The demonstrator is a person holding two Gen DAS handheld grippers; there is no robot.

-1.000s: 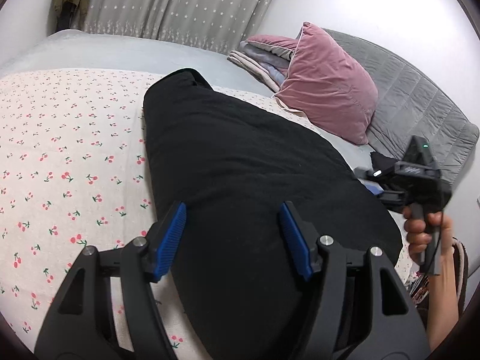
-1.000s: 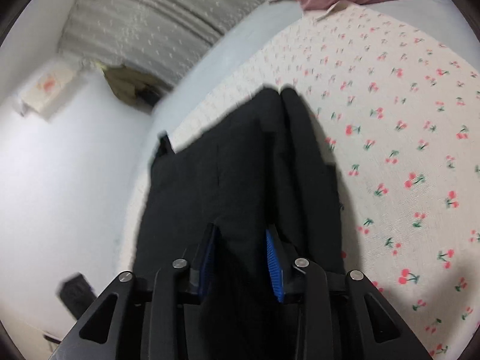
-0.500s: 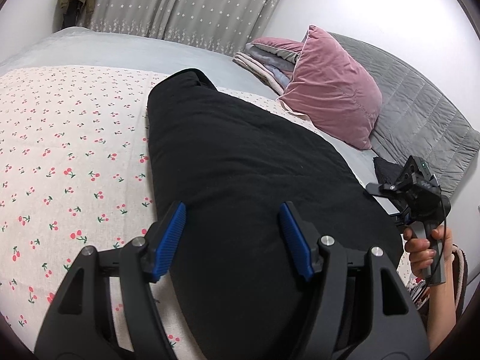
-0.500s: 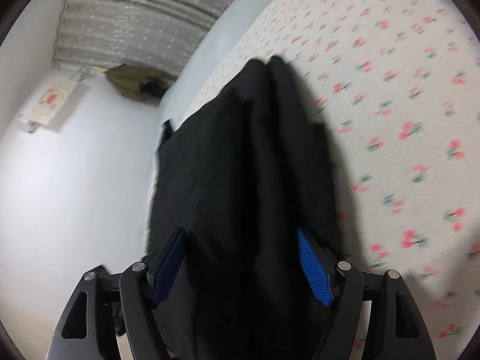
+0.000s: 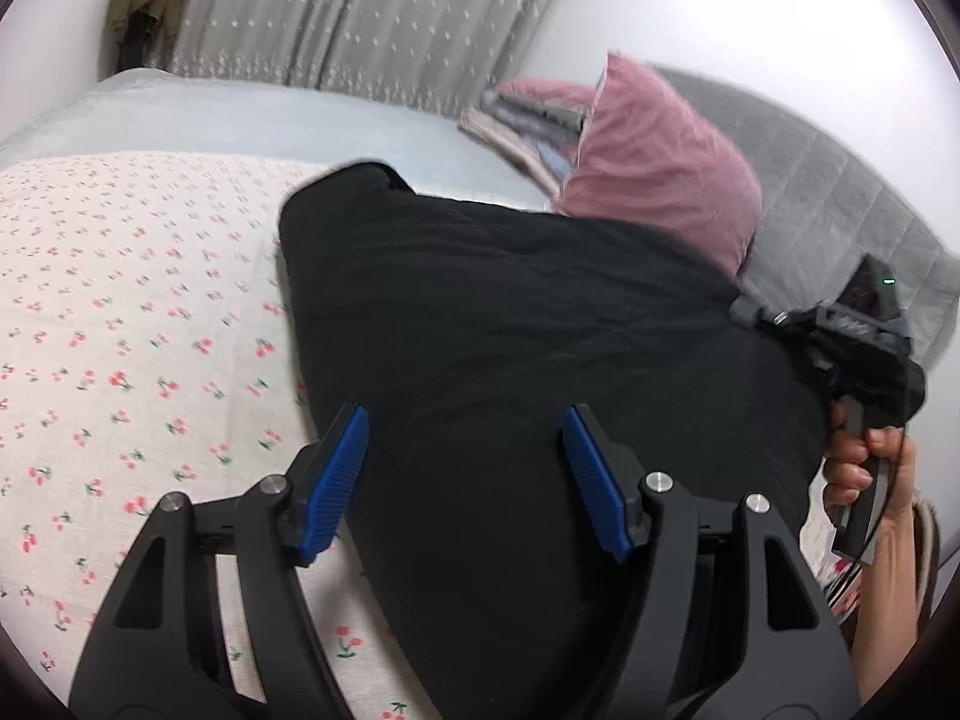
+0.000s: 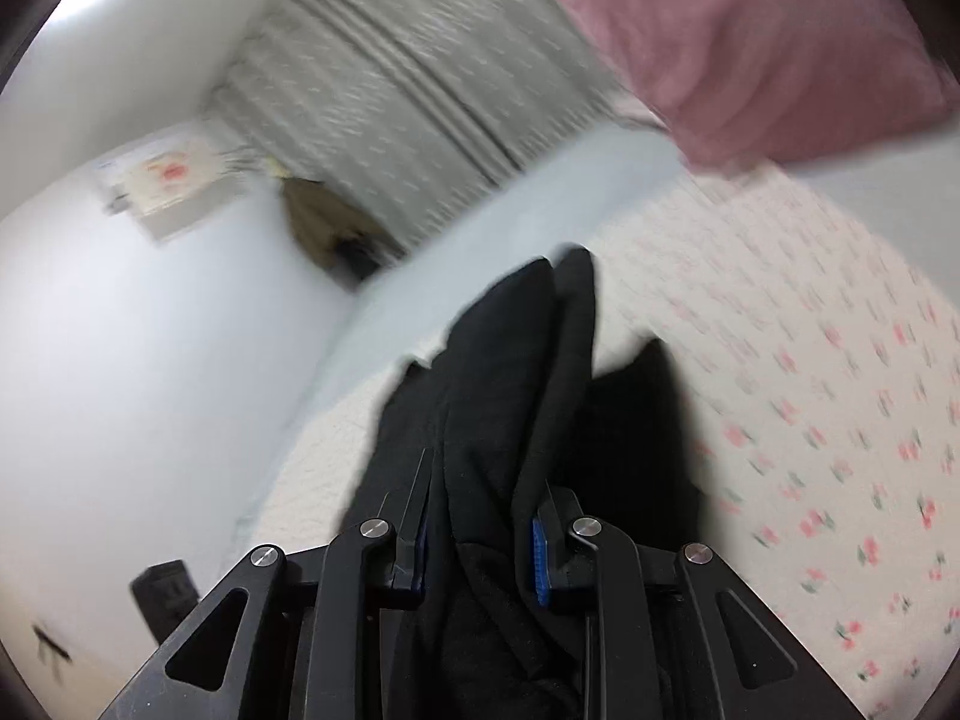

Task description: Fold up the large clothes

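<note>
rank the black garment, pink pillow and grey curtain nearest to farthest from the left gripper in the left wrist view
1. black garment, spread directly ahead of the open left gripper
2. pink pillow, beyond the garment, to the right
3. grey curtain, at the far wall behind the bed

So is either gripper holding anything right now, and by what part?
The right gripper pinches a bunched edge fold of the black garment. The left gripper is open above it, holding nothing.
</note>
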